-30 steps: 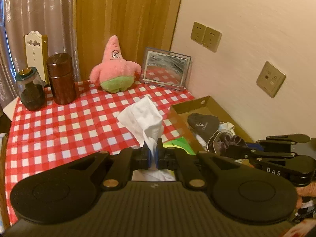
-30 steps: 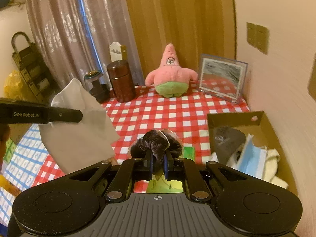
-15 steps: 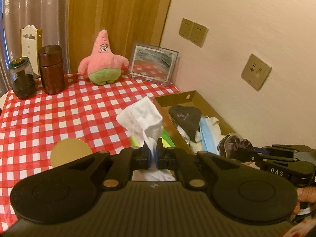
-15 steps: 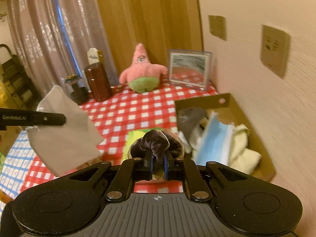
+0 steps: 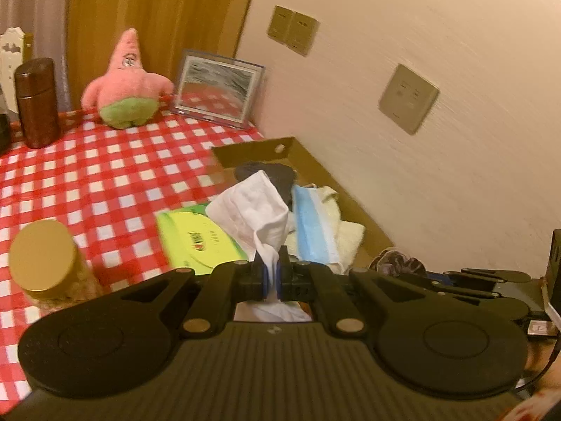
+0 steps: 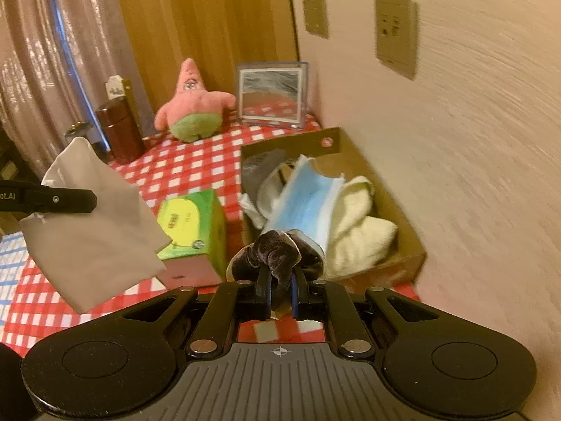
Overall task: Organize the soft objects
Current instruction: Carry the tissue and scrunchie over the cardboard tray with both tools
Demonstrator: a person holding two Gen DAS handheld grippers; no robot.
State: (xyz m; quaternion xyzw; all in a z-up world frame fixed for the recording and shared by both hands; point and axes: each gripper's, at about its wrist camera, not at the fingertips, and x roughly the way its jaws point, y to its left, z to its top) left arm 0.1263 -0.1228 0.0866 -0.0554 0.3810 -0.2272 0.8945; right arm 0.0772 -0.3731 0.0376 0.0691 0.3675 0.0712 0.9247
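both grippers had swung toward the cardboard box (image 6: 396,245) against the wall over the last second: earlier the plush star (image 6: 193,105) and the open checked tabletop (image 5: 87,175) filled both views, and now the box with its soft contents sat close ahead. judging by that, each hand was carrying its piece in for a drop, so the sorting looked well along but these two items were not yet placed.

the left gripper (image 5: 271,277) had its fingers pinched nearly together on a white tissue (image 5: 256,210), which stood up crumpled above the grip, in front of the box's near-left corner and beside the green tissue pack (image 5: 200,242) left of the box. the right gripper (image 6: 280,291) had its fingers narrowed on a dark velvet scrunchie (image 6: 277,252), held just at the box's near edge. inside the box lay a blue face mask (image 6: 305,203), a cream towel (image 6: 361,224) and a dark grey cloth (image 6: 259,168). a gold-lidded jar (image 5: 44,256) stood well left of the box.
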